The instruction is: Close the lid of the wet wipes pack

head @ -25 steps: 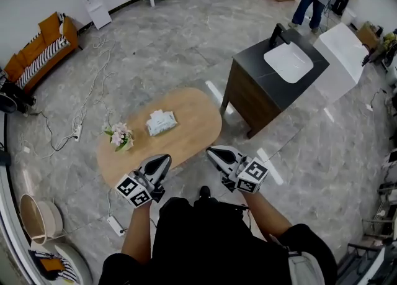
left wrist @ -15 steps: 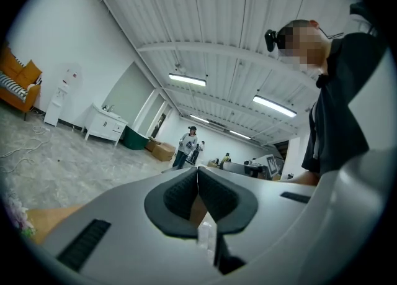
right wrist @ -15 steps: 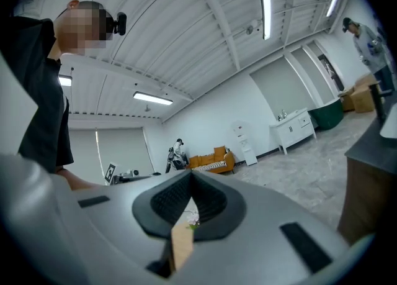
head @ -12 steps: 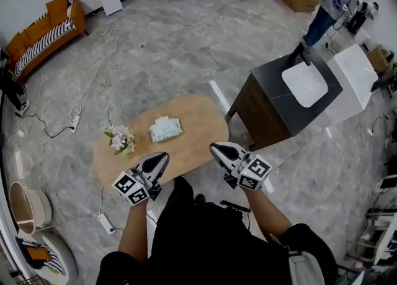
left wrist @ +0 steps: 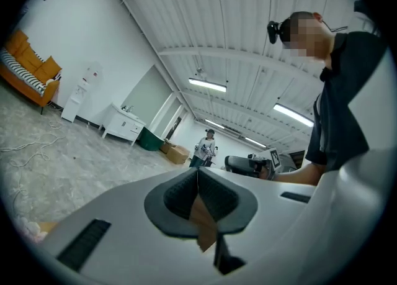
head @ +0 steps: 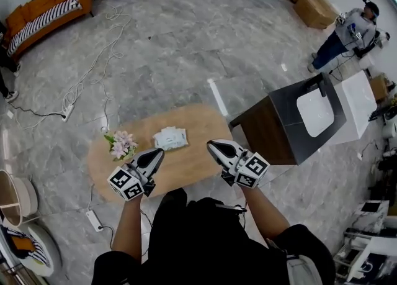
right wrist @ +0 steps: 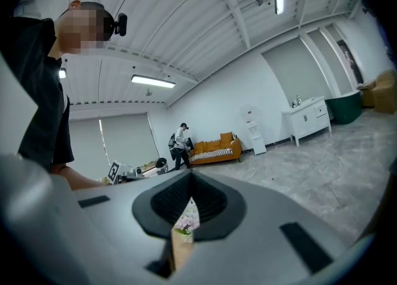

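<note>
Oval wooden counter (head: pixel 198 130) at mid-frame, seen from steeply above.
The left tongs (head: pixel 156 154) and right tongs (head: pixel 214 148) hover well apart over its lower edge, each pressed together with nothing pinched. The wet wipes pack (head: pixel 170 138) lies on the counter just above and between them, untouched, its lid too small to make out. Pink flowers (head: pixel 120 144) stand at the counter's left end.

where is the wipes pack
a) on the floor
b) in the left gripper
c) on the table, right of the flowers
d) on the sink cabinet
c: in the head view the wipes pack lies on the table, just right of the flowers, clear of the left gripper and the right gripper.
</note>
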Demonstrator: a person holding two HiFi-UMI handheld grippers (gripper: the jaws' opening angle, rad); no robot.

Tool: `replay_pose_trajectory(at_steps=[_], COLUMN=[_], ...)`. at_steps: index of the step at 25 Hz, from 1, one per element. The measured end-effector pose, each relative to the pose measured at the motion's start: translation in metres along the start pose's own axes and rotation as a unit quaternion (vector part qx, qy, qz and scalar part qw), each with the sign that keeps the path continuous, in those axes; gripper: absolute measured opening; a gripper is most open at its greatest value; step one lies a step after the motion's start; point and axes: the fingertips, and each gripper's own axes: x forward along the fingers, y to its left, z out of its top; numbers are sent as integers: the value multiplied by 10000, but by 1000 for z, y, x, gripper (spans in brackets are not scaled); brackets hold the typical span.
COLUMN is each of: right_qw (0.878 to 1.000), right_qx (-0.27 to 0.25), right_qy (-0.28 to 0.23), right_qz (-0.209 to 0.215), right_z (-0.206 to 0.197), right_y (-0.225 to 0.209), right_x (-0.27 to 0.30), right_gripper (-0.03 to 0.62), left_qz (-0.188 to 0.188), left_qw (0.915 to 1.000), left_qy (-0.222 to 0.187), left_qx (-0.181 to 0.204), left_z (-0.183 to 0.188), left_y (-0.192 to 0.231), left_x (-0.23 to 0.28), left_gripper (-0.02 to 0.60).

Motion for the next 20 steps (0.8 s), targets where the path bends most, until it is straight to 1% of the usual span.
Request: replay_pose_trajectory(at_steps=[2,4,6,9,12,16,20], right_qw=[9999,9996,9992,9980,9953,9906,9848], right_qx=[11,66,129,214,327,410,467], right_qy=[133,267,385,586,845,1129,1406], right_qz=[16,14,10,88,328,648,908], right_z=[-4,-11,-19,-38,-66,-111,-154], right_y=[-11,-24,-38,-61,-81,-116,-150], right_x=[17,30,39,53,71,97,124], right_gripper=[11,11,11,11,12,32,48], left_qz=[87,180,287,459,677,952,1160], left_qw=[9999,9997,9992,9981,9961,9922,9873], left_qy=[42,126,233,313,441,690,878], left_qx=[-116,-138,-147,-275,-342,-409,-634], left_z=[-2,-7,-15,-31,-51,-84,-125], left_y=[22,42,59,87,113,149,183], left_x=[-1,0,2,6,8,18,31], left_gripper=[17,17,17,17,17,18,18])
